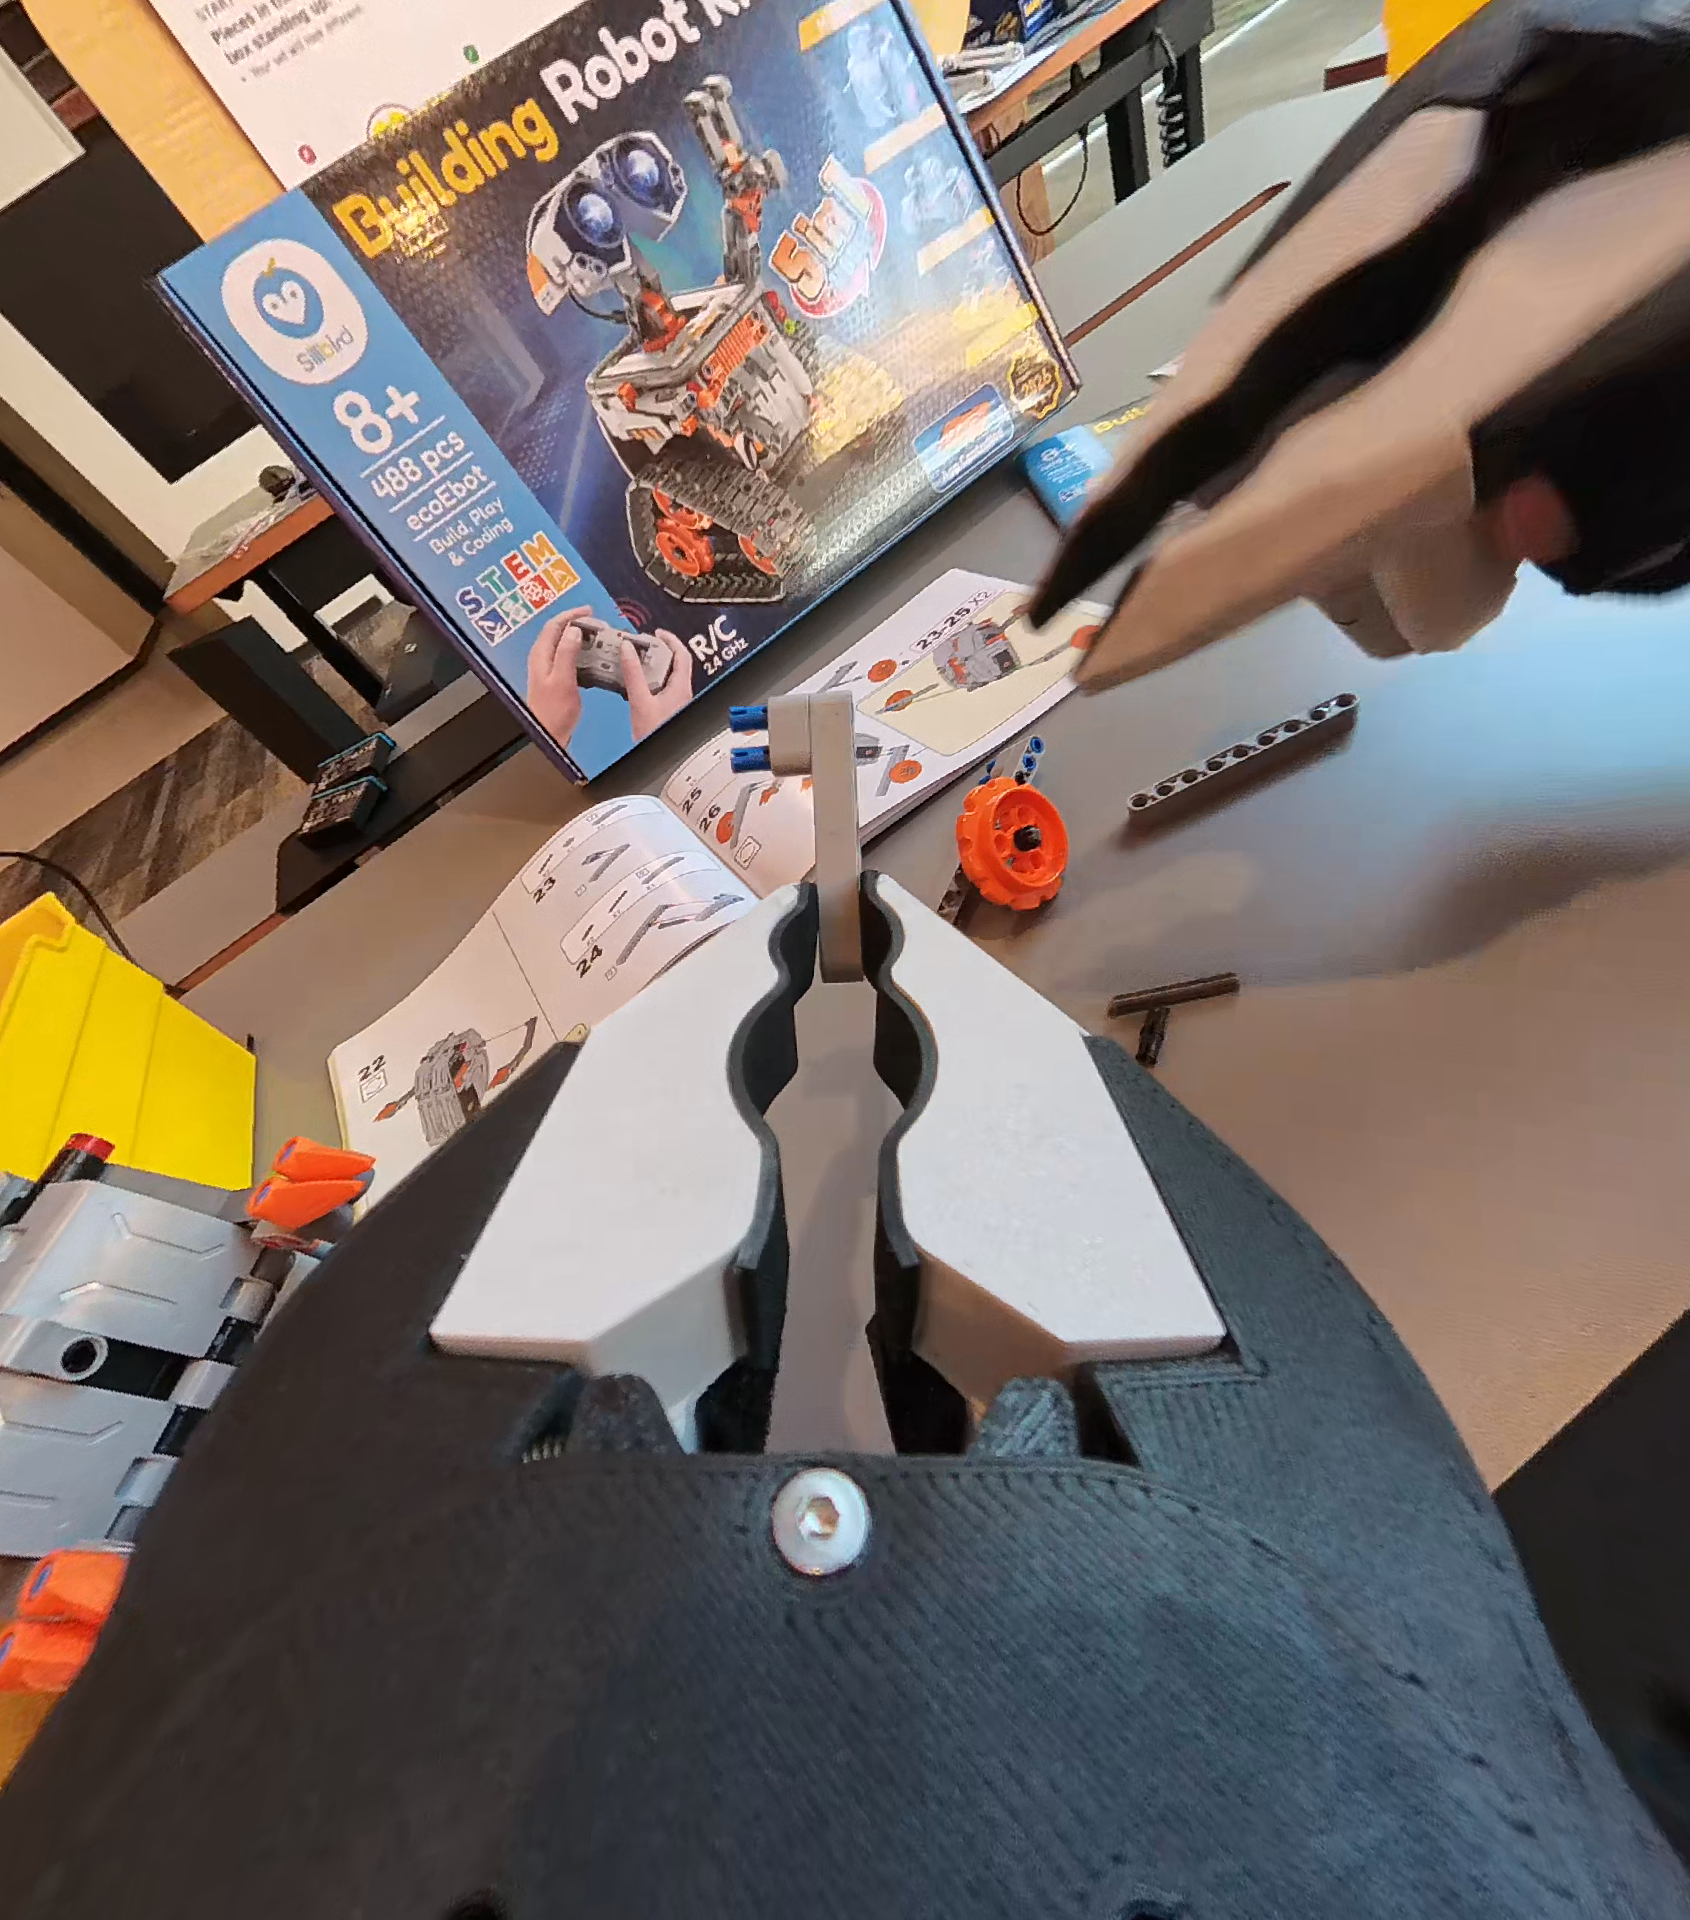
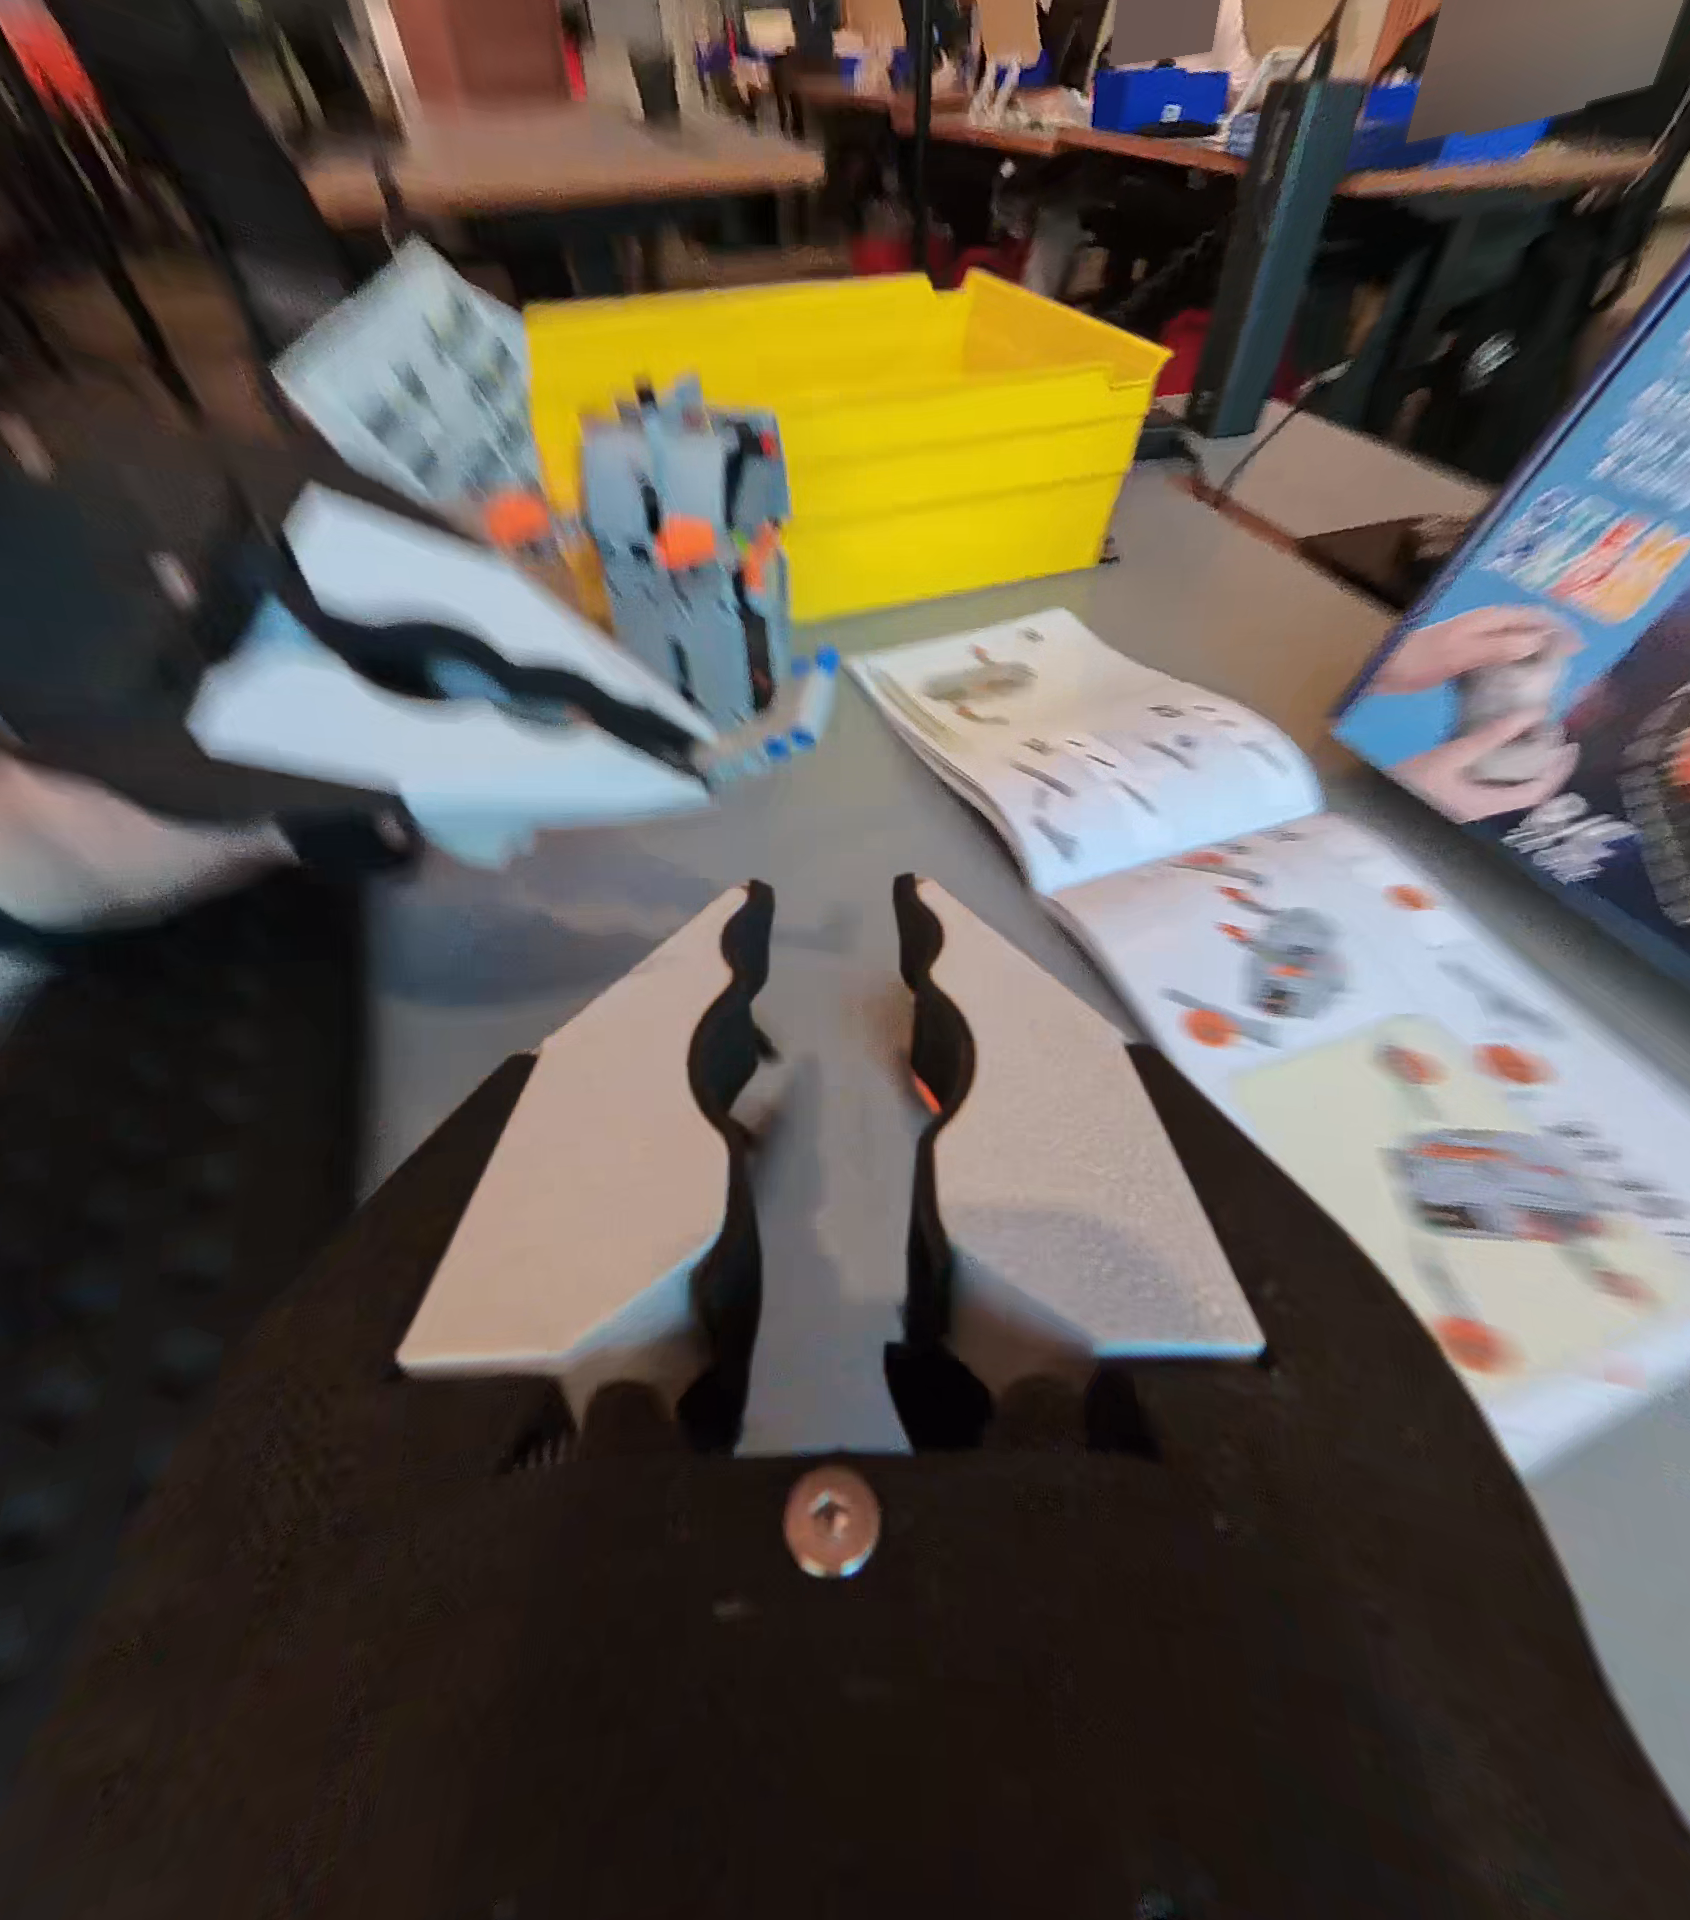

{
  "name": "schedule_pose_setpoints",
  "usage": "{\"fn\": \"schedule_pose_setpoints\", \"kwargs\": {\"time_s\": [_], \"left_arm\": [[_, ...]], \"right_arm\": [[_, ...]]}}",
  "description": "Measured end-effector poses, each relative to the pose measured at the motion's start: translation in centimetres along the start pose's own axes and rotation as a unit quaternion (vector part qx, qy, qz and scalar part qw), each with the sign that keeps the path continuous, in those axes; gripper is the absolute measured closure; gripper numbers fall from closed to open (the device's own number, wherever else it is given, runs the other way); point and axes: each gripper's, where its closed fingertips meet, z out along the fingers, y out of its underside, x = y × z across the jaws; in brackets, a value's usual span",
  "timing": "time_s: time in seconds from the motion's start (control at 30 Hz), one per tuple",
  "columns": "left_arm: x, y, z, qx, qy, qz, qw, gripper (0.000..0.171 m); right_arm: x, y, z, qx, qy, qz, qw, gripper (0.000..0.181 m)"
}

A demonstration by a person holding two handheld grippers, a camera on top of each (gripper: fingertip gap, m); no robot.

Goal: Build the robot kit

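My left gripper (image 1: 836, 896) is shut on a light grey L-shaped beam (image 1: 833, 810) that stands up from its tips, with two blue pins (image 1: 747, 736) sticking out of the beam's top end. The same gripper (image 2: 706, 758) and beam (image 2: 779, 727) show blurred in the right wrist view. My right gripper (image 2: 833, 894) is open with a narrow gap and holds nothing I can make out, above the grey table (image 2: 820, 831). It also shows in the left wrist view (image 1: 1069, 644), raised over the open instruction booklet (image 1: 633, 914).
An orange wheel (image 1: 1012, 844), a long dark holed beam (image 1: 1241, 764) and a black axle (image 1: 1173, 992) lie on the table. A part-built grey and orange model (image 1: 62, 1351) stands beside a yellow bin (image 1: 41, 1039). A large kit box (image 1: 612, 364) stands behind the booklet. Some 6 cm of space lies between my two pairs of fingers. The orange wheel (image 1: 1012, 844) is about 7 cm from my right fingertips.
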Motion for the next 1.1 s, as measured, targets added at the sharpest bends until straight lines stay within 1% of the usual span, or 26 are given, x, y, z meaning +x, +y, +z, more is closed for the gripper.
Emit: {"fn": "schedule_pose_setpoints", "kwargs": {"time_s": [0.03,0.1,0.17,0.27,0.3,0.33,0.53,0.57,0.63,0.67,0.77,0.83,0.87,1.0,1.03,1.07,1.1], "left_arm": [[0.1,0.0,0.0,-0.001,0.003,0.002,1.000,0.165],[0.5,0.1,0.1,-0.004,0.010,0.008,1.000,0.165],[1.0,0.0,0.1,-0.002,0.019,0.019,1.000,0.165],[1.5,-0.3,0.0,0.005,0.023,0.034,0.999,0.165],[1.7,-0.3,-0.1,0.005,0.026,0.038,0.999,0.165],[1.9,-0.3,-0.1,0.005,0.030,0.041,0.999,0.165],[2.4,-0.5,-0.2,0.016,0.040,0.049,0.998,0.165],[2.4,-0.4,-0.2,0.013,0.037,0.052,0.998,0.164],[2.2,-0.3,-0.2,0.008,0.027,0.060,0.998,0.150],[2.3,-0.4,-0.2,0.010,0.025,0.064,0.998,0.149],[3.0,-0.5,-0.3,0.008,0.029,0.087,0.996,0.161],[3.3,-0.2,-0.1,-0.002,0.030,0.104,0.994,0.162],[3.4,0.0,0.0,-0.005,0.032,0.110,0.993,0.165],[3.2,0.1,0.1,-0.014,0.016,0.133,0.991,0.165],[3.0,0.3,0.1,-0.023,0.012,0.129,0.991,0.165],[2.4,0.8,0.1,-0.040,0.005,0.124,0.991,0.165],[1.5,1.6,0.1,-0.065,-0.007,0.115,0.991,0.165]], "right_arm": [[-0.4,-0.8,0.3,0.018,-0.018,0.056,0.998,0.156],[-0.7,-1.7,1.0,0.044,-0.033,0.136,0.989,0.152],[-0.6,-1.5,1.8,0.037,-0.037,0.189,0.981,0.150],[-1.2,-0.9,2.5,0.029,-0.060,0.239,0.969,0.149],[-1.5,-0.7,2.6,0.025,-0.072,0.247,0.966,0.157],[-1.9,-0.6,2.5,0.022,-0.088,0.249,0.964,0.172],[-2.1,-0.6,2.0,0.032,-0.129,0.308,0.942,0.175],[-2.0,-0.5,1.9,0.033,-0.132,0.315,0.939,0.175],[-1.8,-0.5,1.6,0.040,-0.138,0.330,0.933,0.175],[-1.8,-0.5,1.4,0.043,-0.144,0.338,0.929,0.175],[-1.8,-0.3,1.0,0.041,-0.162,0.356,0.919,0.175],[-1.9,0.1,1.0,0.031,-0.165,0.354,0.920,0.175],[-2.0,0.2,1.1,0.027,-0.167,0.353,0.920,0.175],[-2.1,0.2,1.1,0.025,-0.170,0.345,0.923,0.175],[-2.1,0.2,1.0,0.021,-0.167,0.333,0.928,0.170],[-1.7,-0.1,0.7,0.020,-0.157,0.316,0.935,0.157],[-1.0,-0.8,0.0,0.028,-0.141,0.290,0.946,0.151]]}}
